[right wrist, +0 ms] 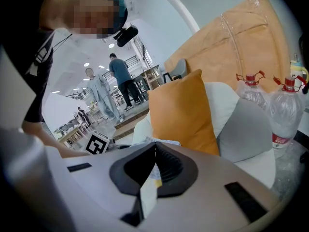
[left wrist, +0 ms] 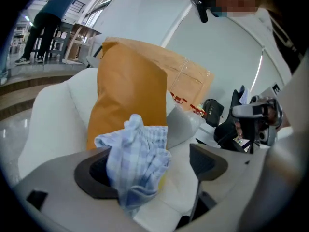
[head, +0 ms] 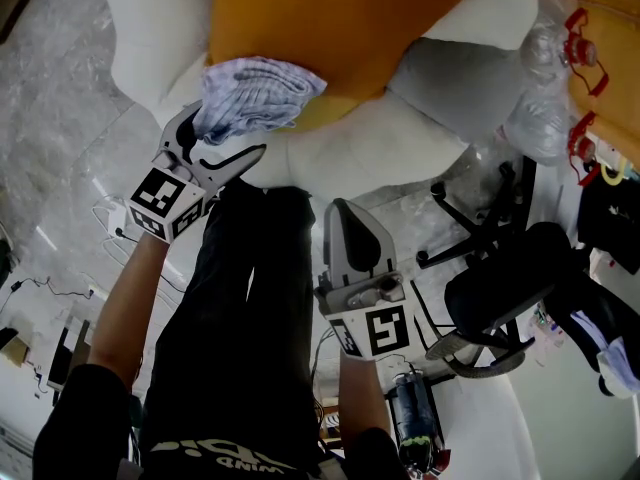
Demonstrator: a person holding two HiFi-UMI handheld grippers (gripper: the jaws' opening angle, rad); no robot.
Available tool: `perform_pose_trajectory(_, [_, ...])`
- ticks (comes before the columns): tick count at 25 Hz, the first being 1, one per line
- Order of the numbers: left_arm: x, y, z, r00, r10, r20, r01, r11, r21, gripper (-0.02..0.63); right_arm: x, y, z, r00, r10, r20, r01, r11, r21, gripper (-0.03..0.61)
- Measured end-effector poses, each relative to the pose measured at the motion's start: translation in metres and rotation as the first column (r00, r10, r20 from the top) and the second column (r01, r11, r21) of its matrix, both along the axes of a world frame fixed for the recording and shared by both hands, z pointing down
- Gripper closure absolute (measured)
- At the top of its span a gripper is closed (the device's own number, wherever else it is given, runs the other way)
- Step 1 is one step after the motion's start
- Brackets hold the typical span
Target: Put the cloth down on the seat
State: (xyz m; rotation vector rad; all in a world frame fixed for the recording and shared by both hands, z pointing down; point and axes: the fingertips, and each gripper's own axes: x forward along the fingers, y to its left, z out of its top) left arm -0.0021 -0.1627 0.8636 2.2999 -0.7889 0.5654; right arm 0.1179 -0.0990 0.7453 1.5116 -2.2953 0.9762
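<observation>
The blue-and-white checked cloth [head: 255, 93] lies bunched on the white seat [head: 360, 153], against the foot of an orange cushion [head: 320, 18]. My left gripper [head: 225, 133] is around it with its jaws wide open. In the left gripper view the cloth [left wrist: 137, 163] leans on the left pad, and a clear gap separates it from the right pad [left wrist: 205, 161]. My right gripper [head: 345, 213] is held lower, in front of the seat's edge, away from the cloth. Its jaws [right wrist: 155, 146] are shut with nothing between them.
A grey cushion [head: 460, 88] sits to the right on the seat. Two plastic bottles with red caps [head: 545, 78] stand beside it. A black office chair [head: 510, 278] is at lower right. Behind the seat leans a large parcel in brown paper [right wrist: 231, 42]. People stand far off.
</observation>
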Motion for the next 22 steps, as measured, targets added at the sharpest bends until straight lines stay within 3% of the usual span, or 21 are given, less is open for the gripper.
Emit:
perform_pose_trajectory(10, [-0.011, -0.001, -0.021, 0.999, -0.045, -0.031, 0.045, 0.999, 0.020, 0.180, -0.009, 0.007, -0.010, 1.000, -0.016, 0.010, 0.015, 1.000, 0.005, 0.557])
perform_pose_trajectory(11, [-0.012, -0.001, -0.022, 0.998, -0.047, -0.033, 0.048, 0.999, 0.015, 0.203, -0.010, 0.007, -0.010, 1.000, -0.017, 0.011, 0.017, 1.000, 0.006, 0.557])
perform_pose_trajectory(14, [-0.018, 0.001, -0.024, 0.998, -0.060, -0.014, 0.060, 0.998, 0.034, 0.402, -0.011, 0.008, -0.012, 1.000, -0.019, 0.012, 0.019, 1.000, 0.010, 0.557])
perform_pose_trajectory(18, [-0.019, 0.005, -0.027, 0.997, -0.073, -0.018, 0.074, 0.996, 0.056, 0.575, -0.009, 0.012, -0.011, 1.000, -0.024, 0.008, 0.024, 1.000, 0.009, 0.557])
perform_pose_trajectory(19, [-0.018, 0.007, -0.029, 0.997, -0.068, -0.034, 0.069, 0.997, 0.046, 0.607, -0.009, 0.013, -0.011, 1.000, -0.024, 0.008, 0.024, 1.000, 0.008, 0.557])
perform_pose_trajectory(22, [-0.012, 0.012, -0.045, 0.995, -0.043, -0.089, 0.044, 0.999, 0.013, 0.607, -0.011, 0.013, -0.017, 1.000, -0.029, 0.013, 0.029, 1.000, 0.012, 0.557])
